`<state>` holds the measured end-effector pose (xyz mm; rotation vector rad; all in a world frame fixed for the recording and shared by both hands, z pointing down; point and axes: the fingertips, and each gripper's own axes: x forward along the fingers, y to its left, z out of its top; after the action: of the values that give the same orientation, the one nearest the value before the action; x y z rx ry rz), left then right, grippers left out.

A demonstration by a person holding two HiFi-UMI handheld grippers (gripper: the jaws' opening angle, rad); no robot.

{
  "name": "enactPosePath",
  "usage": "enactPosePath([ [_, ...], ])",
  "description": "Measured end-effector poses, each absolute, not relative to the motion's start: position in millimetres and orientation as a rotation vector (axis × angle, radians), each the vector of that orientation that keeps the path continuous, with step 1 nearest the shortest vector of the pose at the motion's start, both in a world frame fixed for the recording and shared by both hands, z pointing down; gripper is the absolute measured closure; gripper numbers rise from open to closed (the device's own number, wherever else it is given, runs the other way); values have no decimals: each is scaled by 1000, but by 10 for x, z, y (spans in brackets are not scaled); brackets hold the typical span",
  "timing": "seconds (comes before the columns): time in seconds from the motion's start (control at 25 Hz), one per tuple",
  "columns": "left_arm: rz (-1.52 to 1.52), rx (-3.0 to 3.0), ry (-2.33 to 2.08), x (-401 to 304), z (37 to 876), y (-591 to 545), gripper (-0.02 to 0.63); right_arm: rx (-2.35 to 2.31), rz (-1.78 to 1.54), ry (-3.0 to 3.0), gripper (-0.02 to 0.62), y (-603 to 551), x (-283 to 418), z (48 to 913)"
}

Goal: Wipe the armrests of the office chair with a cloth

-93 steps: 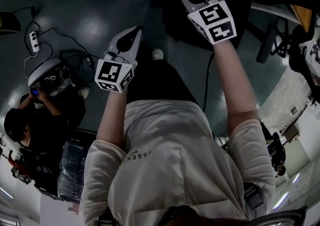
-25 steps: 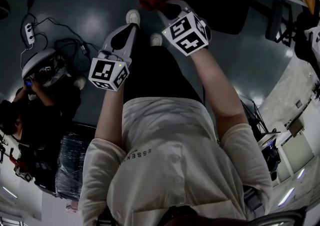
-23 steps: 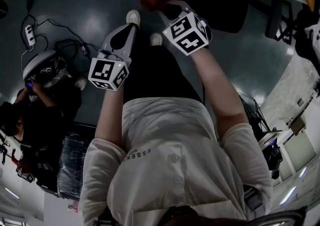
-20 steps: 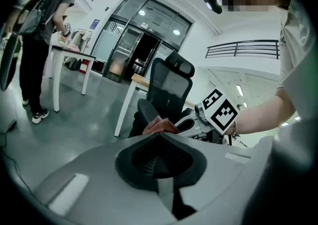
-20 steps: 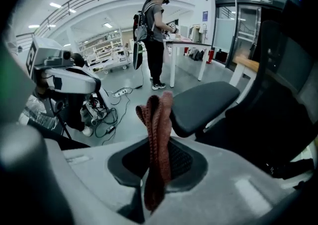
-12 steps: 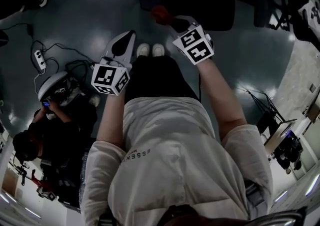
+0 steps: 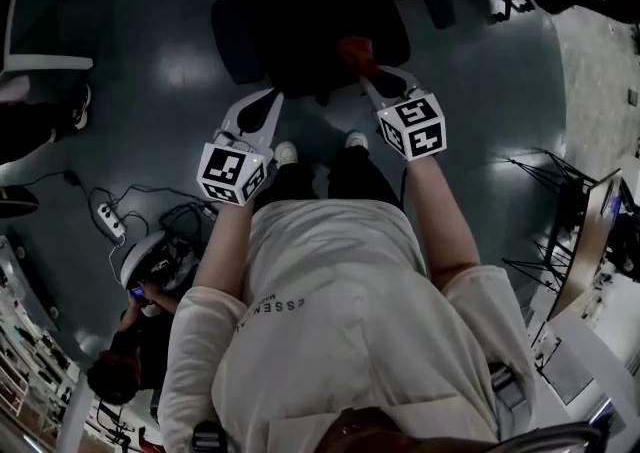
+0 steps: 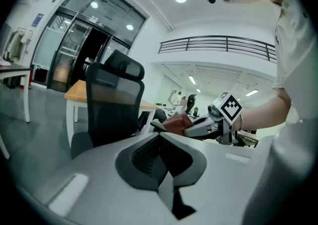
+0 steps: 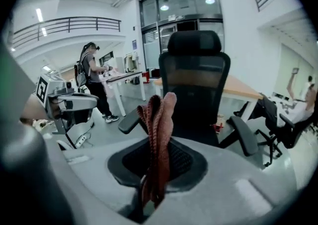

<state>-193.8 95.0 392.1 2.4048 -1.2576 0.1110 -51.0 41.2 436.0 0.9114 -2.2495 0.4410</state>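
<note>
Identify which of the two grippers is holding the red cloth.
The right gripper: the red cloth stands clamped between its jaws. The left gripper has its jaws closed together with nothing between them.

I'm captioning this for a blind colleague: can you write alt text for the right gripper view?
The right tool is shut on a reddish cloth that stands up between its jaws. Behind it a black office chair faces the camera, with its armrests showing on either side of the cloth, in a bright office with glass doors.
</note>
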Motion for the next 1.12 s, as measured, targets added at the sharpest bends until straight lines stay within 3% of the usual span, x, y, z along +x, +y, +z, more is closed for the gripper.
enactPosePath([
  [0.72,97,2344,-1273,746,4075,64,589,1122,477,-2198,549,-466,2780,4357],
  [1.12,154,2317,-1214,1392,4282,-581,589,1092,555,-2179,549,-1129,3244,4758],
])
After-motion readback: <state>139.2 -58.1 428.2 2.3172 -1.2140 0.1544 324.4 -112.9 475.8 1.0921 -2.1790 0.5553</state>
